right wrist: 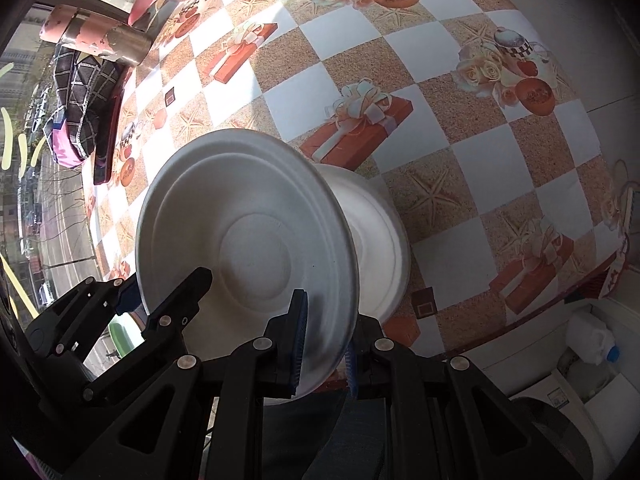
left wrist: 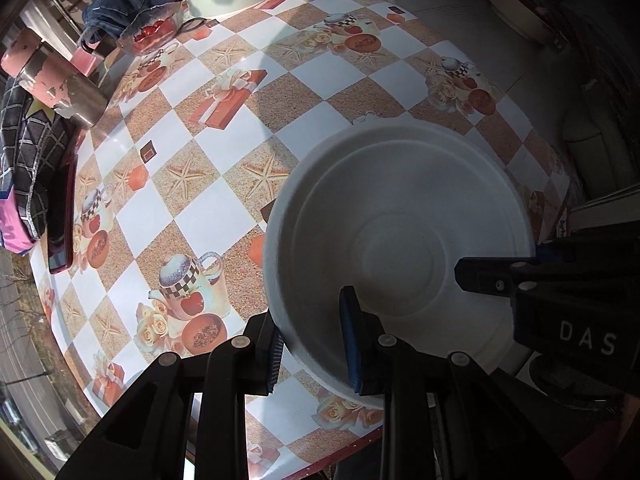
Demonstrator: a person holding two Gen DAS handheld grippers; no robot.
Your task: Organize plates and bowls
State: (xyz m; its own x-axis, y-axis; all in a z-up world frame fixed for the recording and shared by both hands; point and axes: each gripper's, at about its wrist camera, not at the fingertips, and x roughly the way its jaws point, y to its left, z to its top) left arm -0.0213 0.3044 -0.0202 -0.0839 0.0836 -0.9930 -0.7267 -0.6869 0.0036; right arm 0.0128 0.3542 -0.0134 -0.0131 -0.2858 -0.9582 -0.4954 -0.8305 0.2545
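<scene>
Both grippers hold the same white plate (left wrist: 400, 240) at this moment. The left gripper (left wrist: 314, 344) has its fingers clenched on the near rim, one pad under the rim and one pad inside the dish. The right gripper (right wrist: 324, 344) also clamps the rim, with one finger on each side of the edge. In the left wrist view its black finger reaches over the right side of the plate.

The plate is at the near edge of the table (left wrist: 248, 128), which has a checkered cloth with pictures of teapots and gift boxes. In the right wrist view the plate is tilted up, its hollow face turned toward the camera, and behind it there is a second white dish (right wrist: 380, 216) lying on the cloth. I cannot tell if the two dishes touch.

I judge that the step in hand is stacking: the held plate is being carried to the other dish. The next move probably needs the plate turned flat, centred over the lower dish, and then both grips released together so it does not slide.

A round plate has no long axis; its flat face leans, with the open side facing up and toward the person.

Far on the table stand a metal cup (left wrist: 60, 84) and a glass bowl (left wrist: 152, 32).
</scene>
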